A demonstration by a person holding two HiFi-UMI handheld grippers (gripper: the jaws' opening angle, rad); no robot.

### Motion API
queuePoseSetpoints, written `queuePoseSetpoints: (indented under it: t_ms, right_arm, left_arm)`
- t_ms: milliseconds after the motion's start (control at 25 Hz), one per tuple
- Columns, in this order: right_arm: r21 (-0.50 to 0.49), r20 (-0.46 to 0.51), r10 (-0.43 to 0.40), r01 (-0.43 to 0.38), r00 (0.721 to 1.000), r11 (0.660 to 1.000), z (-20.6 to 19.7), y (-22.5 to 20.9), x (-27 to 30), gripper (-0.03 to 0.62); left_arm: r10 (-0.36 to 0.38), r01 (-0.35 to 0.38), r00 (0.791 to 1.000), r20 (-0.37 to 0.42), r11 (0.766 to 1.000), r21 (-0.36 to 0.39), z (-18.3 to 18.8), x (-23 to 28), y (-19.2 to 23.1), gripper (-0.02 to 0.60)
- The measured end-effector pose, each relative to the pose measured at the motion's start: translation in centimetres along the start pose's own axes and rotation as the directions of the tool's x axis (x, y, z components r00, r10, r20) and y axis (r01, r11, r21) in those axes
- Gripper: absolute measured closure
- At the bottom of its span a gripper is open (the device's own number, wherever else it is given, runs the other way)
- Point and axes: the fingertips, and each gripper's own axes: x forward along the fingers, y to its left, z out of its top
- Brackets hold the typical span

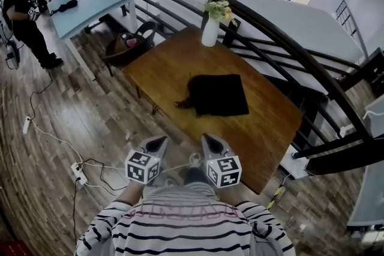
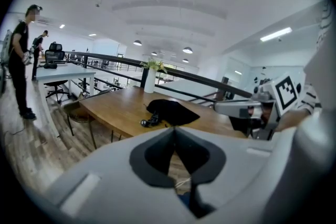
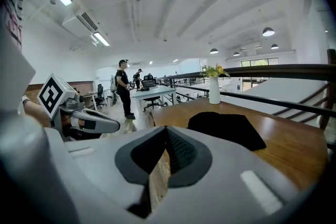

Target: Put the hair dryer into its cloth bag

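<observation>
The black cloth bag (image 1: pixel 217 95) lies flat in the middle of the wooden table (image 1: pixel 162 72). A small dark cord piece with a shiny tip (image 1: pixel 180 105) sticks out at the bag's left end. No hair dryer shows apart from the bag. My left gripper (image 1: pixel 161 141) and right gripper (image 1: pixel 206 138) hang side by side at the table's near edge, well short of the bag. Both are shut with nothing between the jaws. The left gripper view shows the bag (image 2: pixel 170 112) ahead past the closed tips (image 2: pixel 175 129). In the right gripper view the bag (image 3: pixel 226 129) lies ahead to the right.
A white vase with flowers (image 1: pixel 211 30) stands at the table's far edge by a dark railing (image 1: pixel 270 27). A chair (image 1: pixel 129 45) sits at the table's left end. A light blue table (image 1: pixel 90 3) and people (image 1: pixel 24 15) are far left. Cables and a power strip (image 1: pixel 78 172) lie on the floor.
</observation>
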Motion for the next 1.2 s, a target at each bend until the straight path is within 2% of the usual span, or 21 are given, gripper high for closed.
queuePoseSetpoints:
  t_ms: [320, 1200]
  right_arm:
    - [-0.004, -0.034, 0.021, -0.021, 0.999, 1.000, -1.1, 0.3, 0.3, 0.592]
    - [-0.011, -0.007, 0.021, -0.021, 1.000, 1.000, 0.3, 0.1, 0.8, 0.594]
  left_arm:
    - [0.018, -0.019, 1.000, -0.009, 1.000, -0.021, -1.1, -0.3, 0.4, 0.578]
    - [0.019, -0.020, 1.000, -0.025, 1.000, -0.023, -1.2, 0.7, 0.6, 0.578]
